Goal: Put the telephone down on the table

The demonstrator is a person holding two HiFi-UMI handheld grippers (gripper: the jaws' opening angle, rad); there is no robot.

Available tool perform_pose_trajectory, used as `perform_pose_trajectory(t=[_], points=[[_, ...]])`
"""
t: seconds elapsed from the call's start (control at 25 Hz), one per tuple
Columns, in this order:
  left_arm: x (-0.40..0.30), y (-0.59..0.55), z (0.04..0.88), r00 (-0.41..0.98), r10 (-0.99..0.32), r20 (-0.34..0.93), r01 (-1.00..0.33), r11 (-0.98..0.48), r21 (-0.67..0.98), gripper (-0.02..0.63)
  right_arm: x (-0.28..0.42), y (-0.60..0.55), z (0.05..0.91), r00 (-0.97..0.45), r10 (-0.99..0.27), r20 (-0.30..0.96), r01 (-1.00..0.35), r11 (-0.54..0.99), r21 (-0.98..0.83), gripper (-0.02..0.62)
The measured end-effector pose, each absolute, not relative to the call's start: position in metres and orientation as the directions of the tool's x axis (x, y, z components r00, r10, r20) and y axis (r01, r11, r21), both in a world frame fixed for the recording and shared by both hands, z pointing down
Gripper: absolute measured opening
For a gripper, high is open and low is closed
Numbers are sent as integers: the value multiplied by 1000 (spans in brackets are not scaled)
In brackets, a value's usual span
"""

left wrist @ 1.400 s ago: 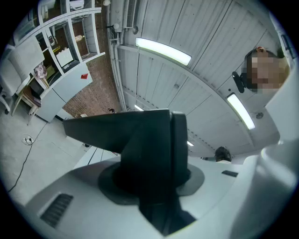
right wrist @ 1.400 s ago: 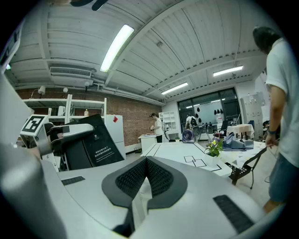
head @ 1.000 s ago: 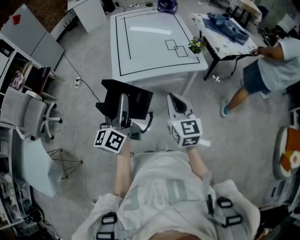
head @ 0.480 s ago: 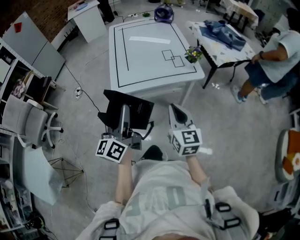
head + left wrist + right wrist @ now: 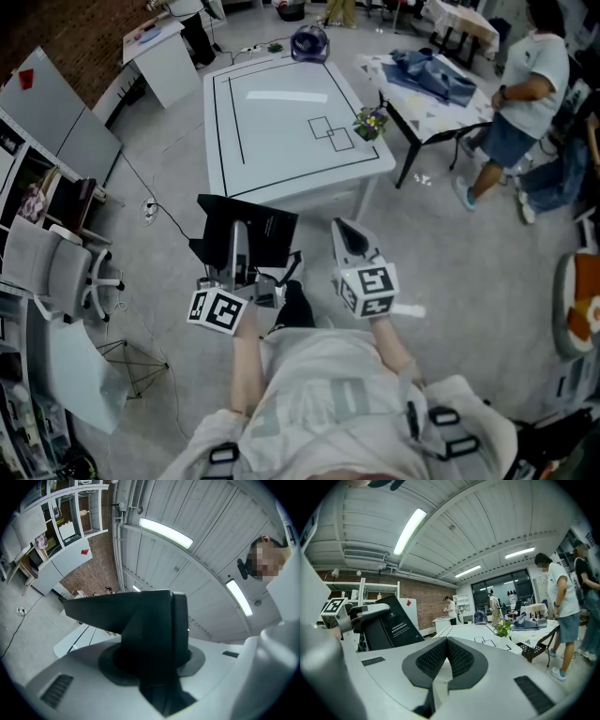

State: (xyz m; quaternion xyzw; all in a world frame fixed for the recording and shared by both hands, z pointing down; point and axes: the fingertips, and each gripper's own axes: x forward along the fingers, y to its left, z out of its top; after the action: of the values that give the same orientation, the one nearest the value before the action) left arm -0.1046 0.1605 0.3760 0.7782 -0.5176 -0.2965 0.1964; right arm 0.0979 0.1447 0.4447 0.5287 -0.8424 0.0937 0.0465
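The telephone (image 5: 246, 232) is a flat black slab with small white print, held up in the air over the floor in front of the white table (image 5: 281, 141). My left gripper (image 5: 241, 255) is shut on its lower edge. In the left gripper view the telephone (image 5: 140, 616) fills the gap between the jaws and stands edge-on. My right gripper (image 5: 345, 231) is shut with nothing in it, beside the telephone on its right. In the right gripper view the telephone (image 5: 396, 620) and the left gripper (image 5: 370, 616) show at the left, the table (image 5: 466, 632) straight ahead.
A small flower pot (image 5: 370, 122) stands on the table's right edge and a dark blue object (image 5: 309, 42) at its far edge. A dark side table with blue cloth (image 5: 427, 75) and a standing person (image 5: 525, 89) are at the right. An office chair (image 5: 56, 267) and a floor cable (image 5: 155, 202) lie left.
The table has come closer in the head view. Both grippers keep their pose, the left still holding the telephone. The person at the right has walked farther off.
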Motion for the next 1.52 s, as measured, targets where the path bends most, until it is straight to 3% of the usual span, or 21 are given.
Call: perform_pose_trajectory(t=[0.48, 1.52], points=[[-112, 80, 370, 314, -902, -297, -668, -432, 605, 160, 86, 73, 438, -442, -886, 141, -897, 431, -99, 8], [-175, -229, 347, 425, -854, -301, -628, -518, 581, 159, -10, -235, 410, -454, -880, 140, -890, 441, -116, 8]])
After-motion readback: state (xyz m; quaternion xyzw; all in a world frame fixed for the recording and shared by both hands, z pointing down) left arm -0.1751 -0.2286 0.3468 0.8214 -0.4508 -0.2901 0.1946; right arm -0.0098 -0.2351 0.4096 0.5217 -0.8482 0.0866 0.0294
